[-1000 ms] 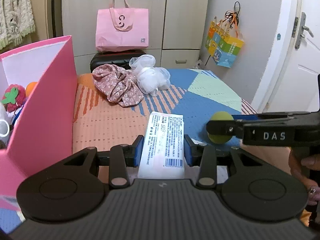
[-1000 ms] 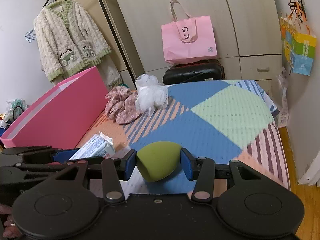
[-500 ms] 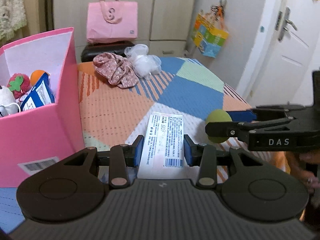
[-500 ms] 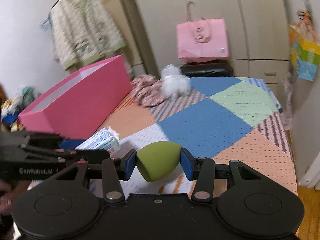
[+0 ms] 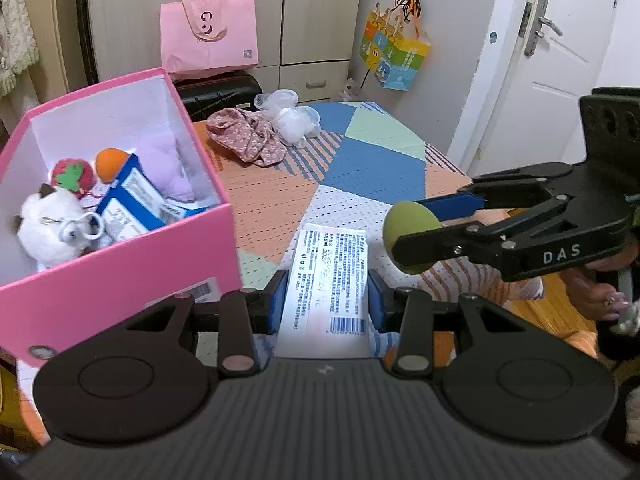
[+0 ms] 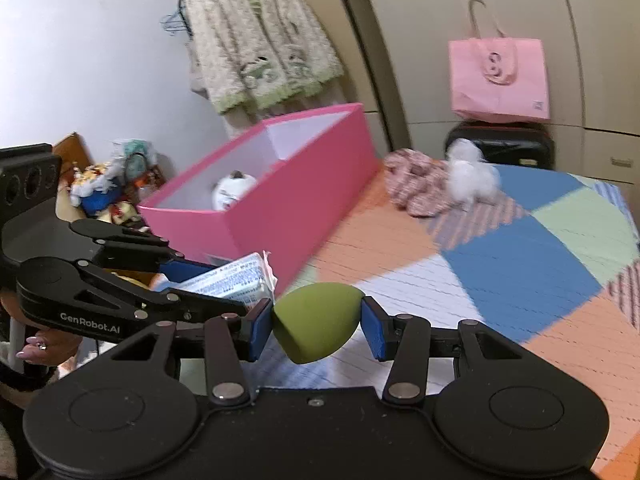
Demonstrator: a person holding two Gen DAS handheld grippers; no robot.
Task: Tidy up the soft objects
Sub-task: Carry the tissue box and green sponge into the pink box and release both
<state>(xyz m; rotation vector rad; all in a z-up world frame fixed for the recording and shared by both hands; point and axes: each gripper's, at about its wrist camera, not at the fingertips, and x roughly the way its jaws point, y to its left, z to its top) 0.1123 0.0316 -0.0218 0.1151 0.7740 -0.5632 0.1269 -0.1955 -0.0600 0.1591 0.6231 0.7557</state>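
My left gripper [image 5: 326, 300] is shut on a white tissue pack [image 5: 326, 276] with printed text and a barcode, held above the patchwork bed cover. My right gripper [image 6: 316, 330] is shut on a green egg-shaped sponge [image 6: 316, 322], which also shows in the left wrist view as a sponge [image 5: 412, 226] at the right, level with the pack. The pink box [image 5: 160, 264] stands open at the left, holding a white plush cat [image 5: 48, 228], a strawberry toy, an orange ball and a blue pack. From the right wrist view the tissue pack [image 6: 236, 280] sits just left of the sponge.
A floral cloth [image 5: 248, 140] and a white mesh puff [image 5: 292, 120] lie on the far part of the bed cover [image 5: 380, 168]. Behind them are a black suitcase [image 5: 220, 92] with a pink tote bag [image 5: 208, 36], cupboards and a white door [image 5: 560, 60]. A person's hand [image 5: 600, 292] holds the right gripper.
Both grippers have risen and moved toward the pink box with their loads still held. The box's inside, hidden a second ago, is in the left wrist view.
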